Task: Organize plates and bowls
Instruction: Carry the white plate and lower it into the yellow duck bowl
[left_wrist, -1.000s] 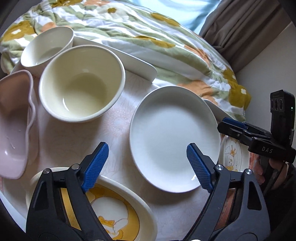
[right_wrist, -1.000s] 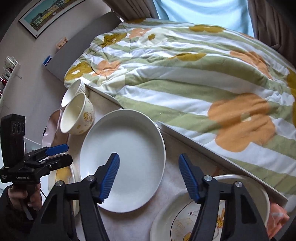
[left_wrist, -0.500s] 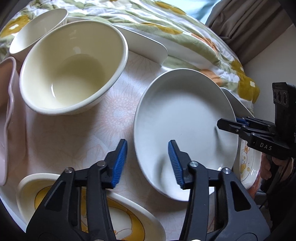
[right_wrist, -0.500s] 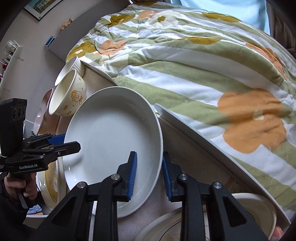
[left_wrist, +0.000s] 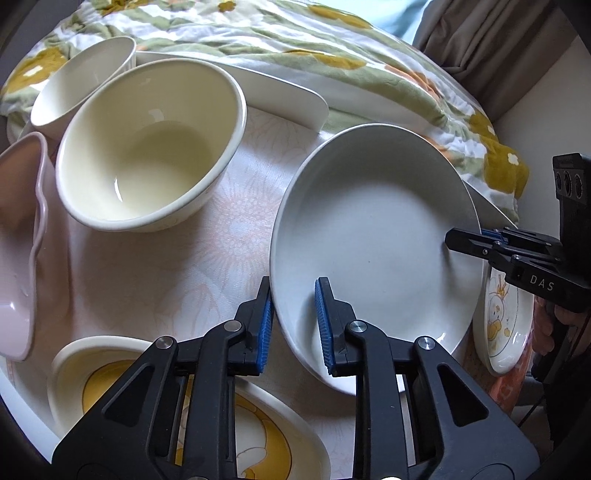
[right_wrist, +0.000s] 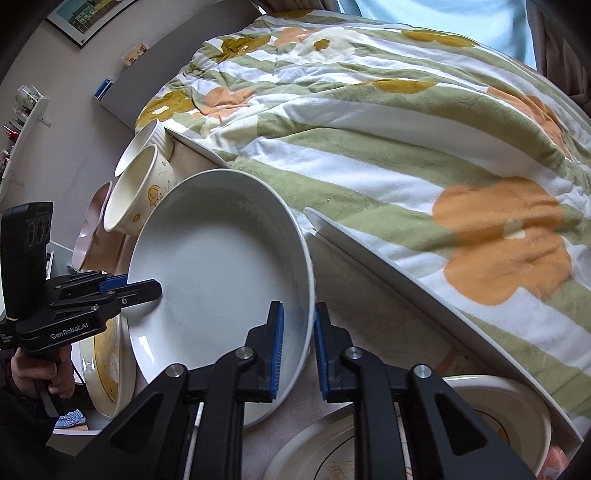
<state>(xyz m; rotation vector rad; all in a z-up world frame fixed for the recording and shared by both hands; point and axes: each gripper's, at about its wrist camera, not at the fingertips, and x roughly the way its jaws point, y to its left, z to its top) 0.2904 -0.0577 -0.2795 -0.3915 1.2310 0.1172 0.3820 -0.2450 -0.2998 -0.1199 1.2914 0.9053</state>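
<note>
A large plain white plate (left_wrist: 373, 236) lies in the middle of the table, its right side tilted up. My left gripper (left_wrist: 293, 325) is shut on its near left rim. My right gripper (right_wrist: 298, 350) is shut on the opposite rim, and the plate also shows in the right wrist view (right_wrist: 221, 280). A cream bowl (left_wrist: 147, 147) stands to the left of the plate, with a small white bowl (left_wrist: 81, 85) behind it and a pink wavy bowl (left_wrist: 18, 236) at the far left.
A yellow duck dish (left_wrist: 177, 417) lies under my left gripper. A duck plate (left_wrist: 502, 328) lies beyond the white plate's right rim. A printed plate (right_wrist: 362, 446) and a cream dish (right_wrist: 506, 417) lie under my right gripper. A floral quilt (right_wrist: 406, 129) borders the table's far edge.
Both grippers have closed from wide open onto opposite rims of the white plate. The plate has tilted up off the table.
</note>
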